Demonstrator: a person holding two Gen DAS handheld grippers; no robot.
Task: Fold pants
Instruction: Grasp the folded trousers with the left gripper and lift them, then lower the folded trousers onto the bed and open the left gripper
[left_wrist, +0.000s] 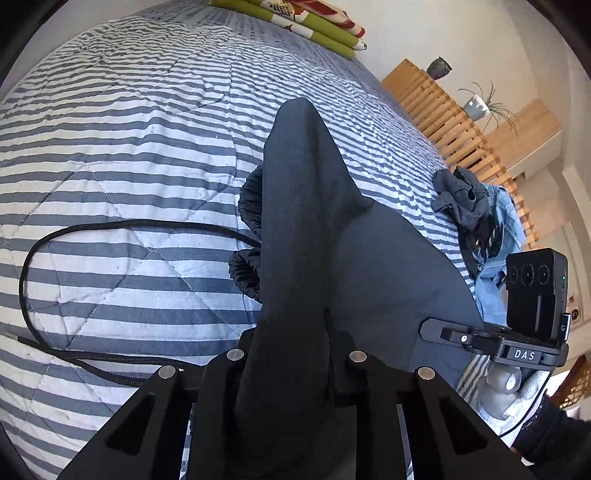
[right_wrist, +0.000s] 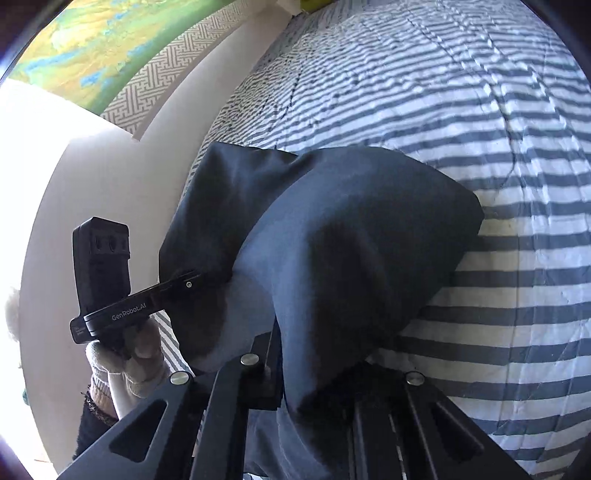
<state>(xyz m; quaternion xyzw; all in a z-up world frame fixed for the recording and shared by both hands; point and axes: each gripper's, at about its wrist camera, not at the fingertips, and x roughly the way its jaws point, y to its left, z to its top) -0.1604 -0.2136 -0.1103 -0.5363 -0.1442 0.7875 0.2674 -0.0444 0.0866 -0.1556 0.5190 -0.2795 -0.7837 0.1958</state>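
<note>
Blue-and-white striped quilted bedspread (left_wrist: 129, 155) backs soft, limp dark navy pants (left_wrist: 306, 229); left gripper (left_wrist: 291, 369) and right gripper (right_wrist: 317, 384) each clench bunched fabric, best held at edges.

Under me a bed with a blue-and-white striped quilt (left_wrist: 129, 147) fills the near view. Far right, a slatted wooden shelf (left_wrist: 443, 110) with a potted plant (left_wrist: 476, 105) stands against a white wall (left_wrist: 461, 33). Bright daylight (right_wrist: 33, 122) glares left.
</note>
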